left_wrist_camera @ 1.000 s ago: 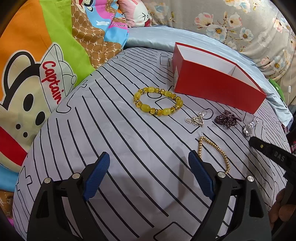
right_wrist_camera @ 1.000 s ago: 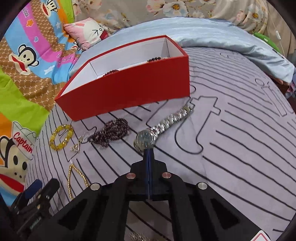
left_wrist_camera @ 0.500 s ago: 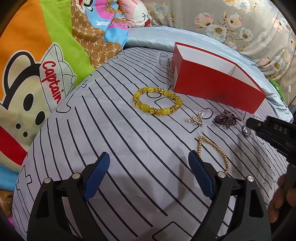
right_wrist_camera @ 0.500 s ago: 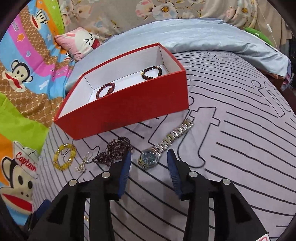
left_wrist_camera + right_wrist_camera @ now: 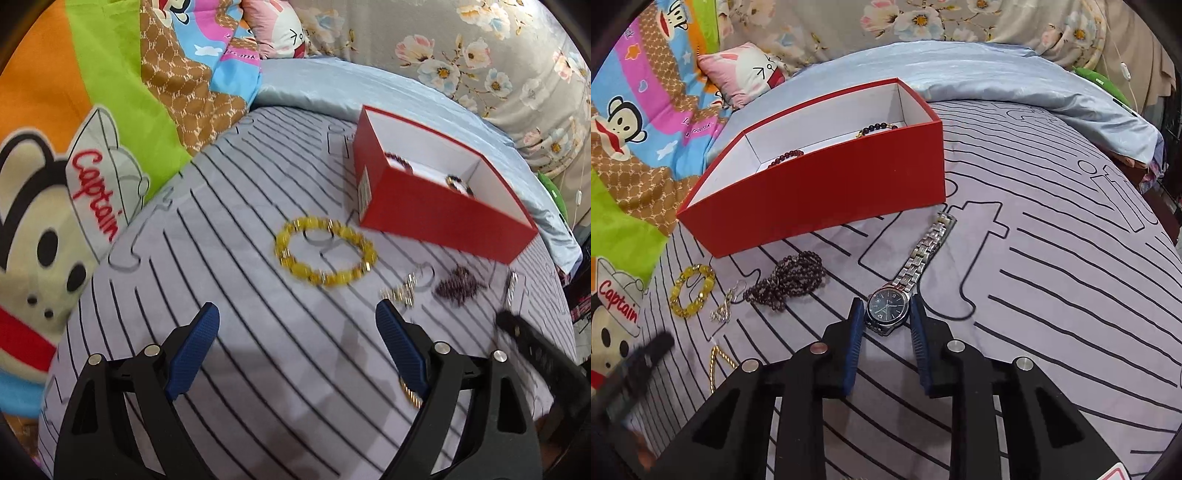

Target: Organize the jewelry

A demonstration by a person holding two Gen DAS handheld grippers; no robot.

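Watch (image 5: 888, 310) lies on bed (image 5: 1052, 295) near its middle, just in front of red box (image 5: 827, 206). Right gripper (image 5: 886, 325) spread, pads flanking case, not clenched. Left gripper (image 5: 297, 332) released, empty. Steel case rigid, smooth (likely slippery); bracelet will dangle. Pinch case sides.

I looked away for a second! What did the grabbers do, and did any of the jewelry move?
The right gripper opened from fully shut and moved up to the watch; its fingers now sit on both sides of the watch face, not yet squeezing. The left gripper stayed open and shifted toward the yellow bracelet. The jewelry and the red box stayed put.
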